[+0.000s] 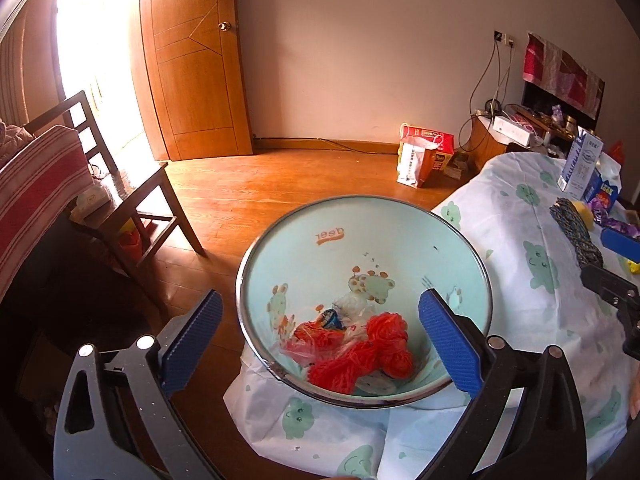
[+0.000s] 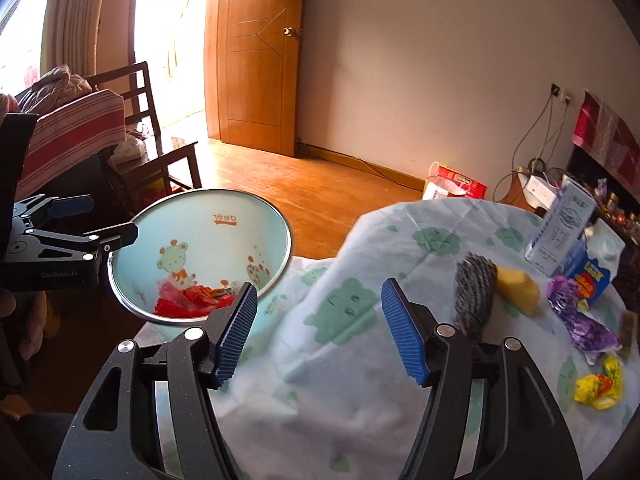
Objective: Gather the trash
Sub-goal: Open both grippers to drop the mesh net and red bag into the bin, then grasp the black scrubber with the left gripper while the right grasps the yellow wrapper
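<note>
right gripper point(image 2: 318, 330): spread, empty
left gripper point(image 1: 320, 344): spread wide, empty, over bin point(image 1: 256, 264)
grey yarn skein point(image 2: 474, 294): at 1 o'clock of right jaws, near; long axis roughly 12–6
nearer hand: right
purple wrapper point(image 2: 580, 320), yellow wrapper point(image 2: 600, 386): at 3 o'clock, farther

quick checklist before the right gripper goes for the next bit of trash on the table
1. Right gripper empty, jaws apart: ok.
2. Left gripper empty, jaws wide over the pale blue cartoon-printed bin: ok.
3. Bin has room above the red yarn and wrappers: ok.
4. Trash left on the cloud-print tablecloth: grey yarn skein, purple crinkled wrapper, yellow wrapper: ok.
5. Path to the grey skein clear: ok.
6. Whether the upright white carton is trash: cannot tell.
</note>
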